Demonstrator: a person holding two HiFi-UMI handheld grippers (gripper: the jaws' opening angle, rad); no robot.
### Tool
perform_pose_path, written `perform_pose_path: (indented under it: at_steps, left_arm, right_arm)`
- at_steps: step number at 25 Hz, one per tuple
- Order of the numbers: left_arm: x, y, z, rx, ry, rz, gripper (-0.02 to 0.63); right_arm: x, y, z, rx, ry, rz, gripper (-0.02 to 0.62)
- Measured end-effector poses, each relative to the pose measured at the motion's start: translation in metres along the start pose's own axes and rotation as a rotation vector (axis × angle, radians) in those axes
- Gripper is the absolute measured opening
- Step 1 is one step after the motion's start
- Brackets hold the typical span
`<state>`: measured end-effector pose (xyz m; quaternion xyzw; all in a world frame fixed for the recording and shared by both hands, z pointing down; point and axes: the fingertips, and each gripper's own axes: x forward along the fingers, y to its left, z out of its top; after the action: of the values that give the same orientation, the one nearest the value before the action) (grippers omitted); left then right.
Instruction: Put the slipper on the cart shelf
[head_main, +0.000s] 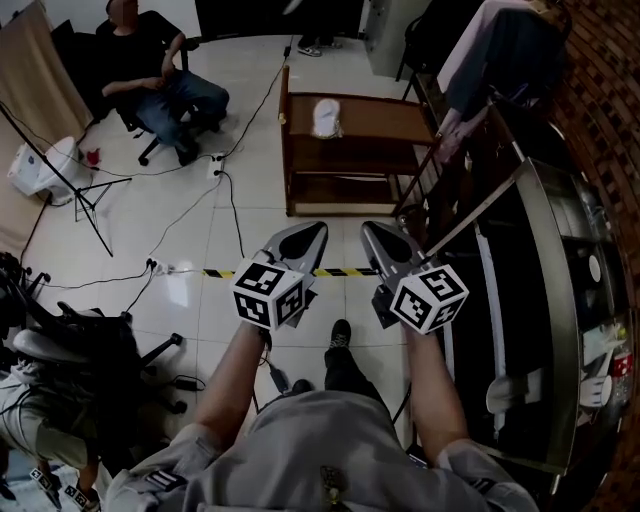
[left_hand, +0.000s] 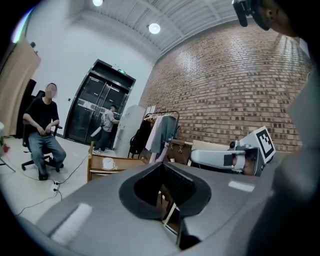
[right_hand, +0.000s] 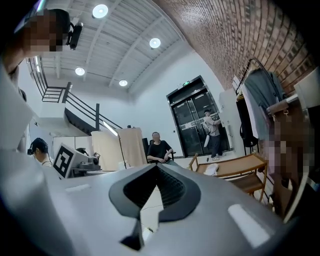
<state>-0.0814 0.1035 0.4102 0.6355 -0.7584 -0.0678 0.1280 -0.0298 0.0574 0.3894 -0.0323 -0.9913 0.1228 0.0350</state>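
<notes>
A white slipper (head_main: 326, 117) lies on the top shelf of the wooden cart (head_main: 370, 150), which stands on the floor ahead of me. My left gripper (head_main: 312, 232) and right gripper (head_main: 372, 232) are held side by side at waist height, well short of the cart, both pointing toward it. Both have their jaws shut with nothing between them. In the left gripper view the slipper (left_hand: 108, 163) and cart (left_hand: 95, 175) sit far off, beyond the shut left gripper (left_hand: 161, 165). In the right gripper view the slipper (right_hand: 212, 170) rests on the cart (right_hand: 240, 167), beyond the shut right gripper (right_hand: 156, 168).
A person sits on an office chair (head_main: 160, 80) at the far left. Cables (head_main: 235, 215) and a stand (head_main: 80, 195) cross the tiled floor. Striped tape (head_main: 225, 272) marks the floor. A clothes rack (head_main: 480, 60) and a dark counter (head_main: 540, 300) line the right side.
</notes>
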Motion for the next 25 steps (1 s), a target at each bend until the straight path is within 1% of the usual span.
perform_pose_path:
  at_steps: [4,7,12,18,22,25]
  left_arm:
    - [0.042,0.021,0.015,0.003,0.009,0.018,0.008]
    - [0.073,0.038,0.028,-0.005,0.021,0.045,0.008]
    - [0.137,0.071,0.044,-0.026,0.024,0.094,0.008]
    - [0.194,0.101,0.056,-0.035,0.043,0.133,0.008]
    - [0.222,0.128,0.057,-0.044,0.057,0.139,0.008]
    - [0.244,0.158,0.052,-0.062,0.068,0.139,0.008]
  right_arm:
    - [0.029,-0.039,0.017,-0.011,0.007,0.000,-0.002]
    - [0.055,-0.064,0.034,-0.020,0.014,0.022,-0.002]
    - [0.095,-0.117,0.049,-0.044,0.030,0.059,-0.002]
    - [0.129,-0.169,0.060,-0.058,0.047,0.085,-0.002]
    - [0.153,-0.197,0.062,-0.045,0.054,0.074,-0.002]
    - [0.176,-0.216,0.056,-0.044,0.073,0.057,-0.002]
